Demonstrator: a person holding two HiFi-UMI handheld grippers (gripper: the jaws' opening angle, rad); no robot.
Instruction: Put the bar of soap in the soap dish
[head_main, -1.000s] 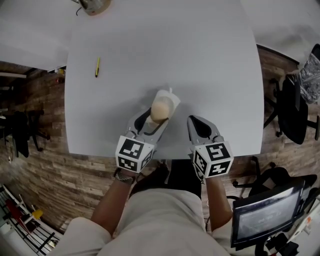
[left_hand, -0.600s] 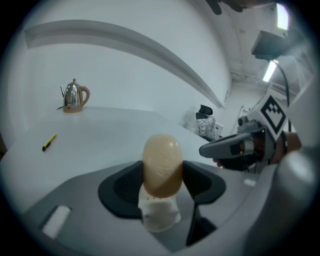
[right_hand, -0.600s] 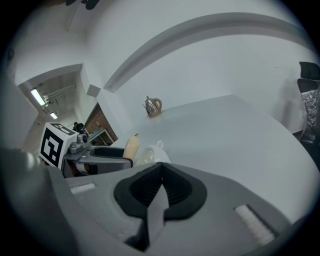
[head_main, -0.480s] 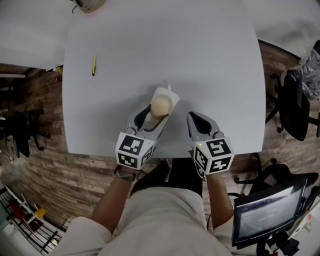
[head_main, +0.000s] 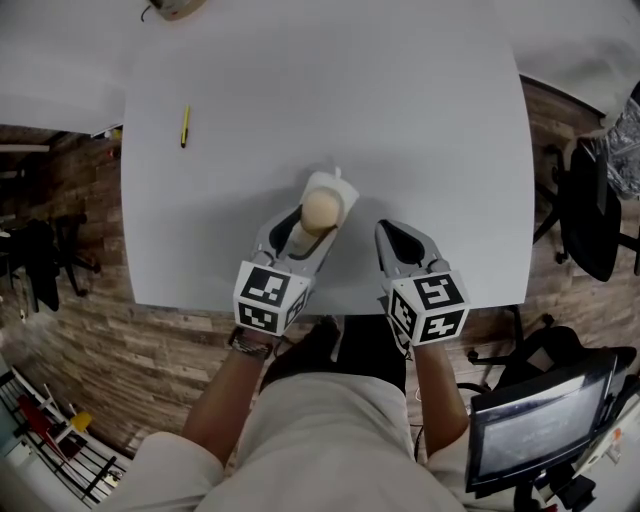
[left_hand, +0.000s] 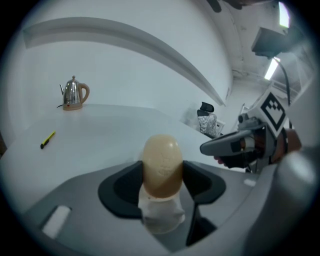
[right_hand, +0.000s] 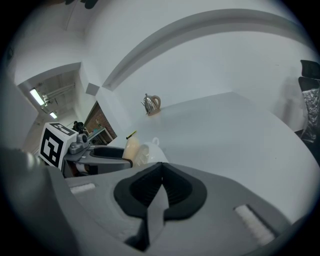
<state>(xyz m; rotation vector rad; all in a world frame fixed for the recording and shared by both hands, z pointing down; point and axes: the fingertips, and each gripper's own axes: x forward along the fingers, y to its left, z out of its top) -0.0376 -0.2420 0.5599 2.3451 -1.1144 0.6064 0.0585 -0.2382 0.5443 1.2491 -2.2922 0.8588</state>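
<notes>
My left hand-held gripper (head_main: 312, 228) is clamped on the bar of soap (left_hand: 162, 165), its dark pads pressing the two flanks. In the left gripper view the pale, egg-shaped bar stands on end, long axis upright and rounded end up. From the head view I look down nearly along that axis, so it shows as a short oval (head_main: 321, 208) over the near edge of the white soap dish (head_main: 331, 186). The left gripper view gives only a pale patch under the bar, which I cannot tell from the worktop. The right gripper view shows bar and dish side by side (right_hand: 145, 152), touching or nearly so, with a small knob on the dish's top. My right hand-held gripper (head_main: 392, 238) sits just beside the left, jaws together and nothing between them. The worktop (head_main: 400, 120) is plain white, with a yellow pen (head_main: 184, 127) well off to the left and a metal kettle (left_hand: 74, 94) at the far side. Around it are wood-plank floor (head_main: 80, 330), a black office chair (head_main: 590, 210) and a monitor (head_main: 540, 425).
</notes>
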